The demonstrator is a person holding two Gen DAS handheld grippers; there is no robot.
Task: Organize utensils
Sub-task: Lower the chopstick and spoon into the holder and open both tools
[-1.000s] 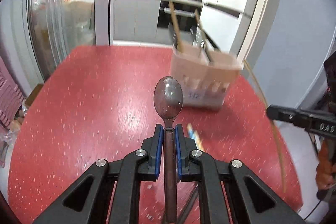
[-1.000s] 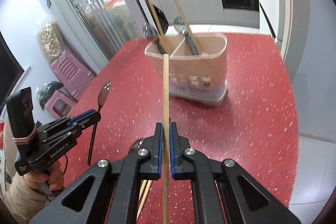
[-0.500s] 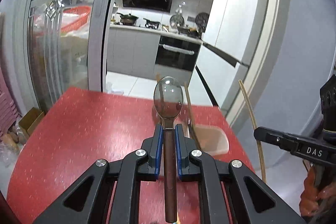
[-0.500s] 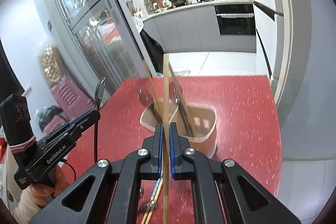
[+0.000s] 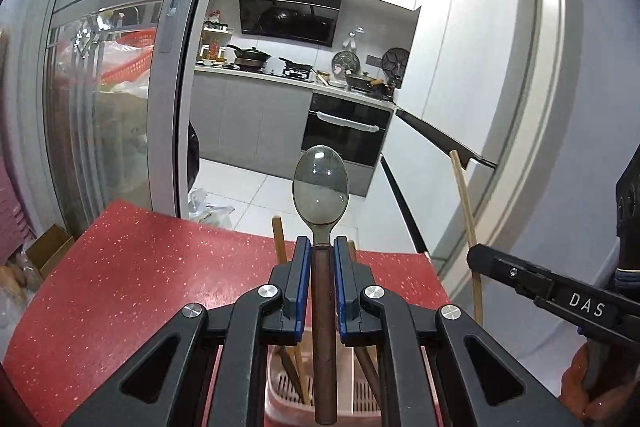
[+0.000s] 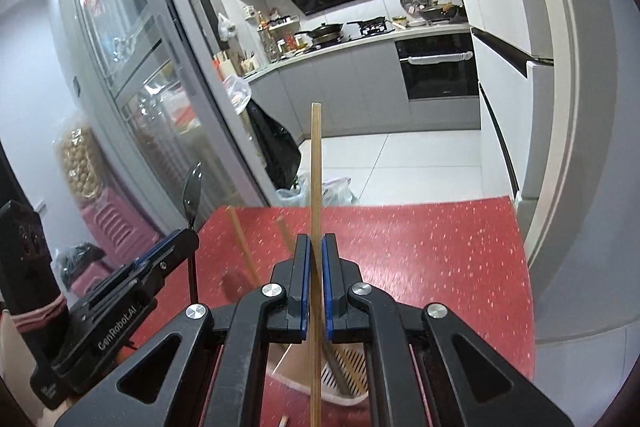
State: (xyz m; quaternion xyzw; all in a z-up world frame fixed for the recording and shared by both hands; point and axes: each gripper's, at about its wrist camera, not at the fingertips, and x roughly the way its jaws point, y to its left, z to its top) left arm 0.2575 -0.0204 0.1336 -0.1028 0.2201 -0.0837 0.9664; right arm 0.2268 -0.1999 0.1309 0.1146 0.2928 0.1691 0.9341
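The left gripper (image 5: 322,259) has its jaws closed tight on the brown handle of a spoon (image 5: 321,183), which stands upright with the bowl above the jaws and the handle's end hanging below them. That end points down into the pink holder (image 5: 280,391) directly beneath the jaws, so the spoon is likely held vertical in order to drop straight in among the wooden sticks already standing there.

The right gripper (image 6: 316,259) has its jaws pinched on a single chopstick (image 6: 316,163), also upright, most of its length rising above the jaws and the rest running down below them toward the holder (image 6: 348,367), whose slotted floor shows just under the jaws. Holding it near the middle probably keeps it from swinging.

Both tools hang over the red table (image 6: 440,247), near each other, each utensil lined up above the same holder and neither yet released.
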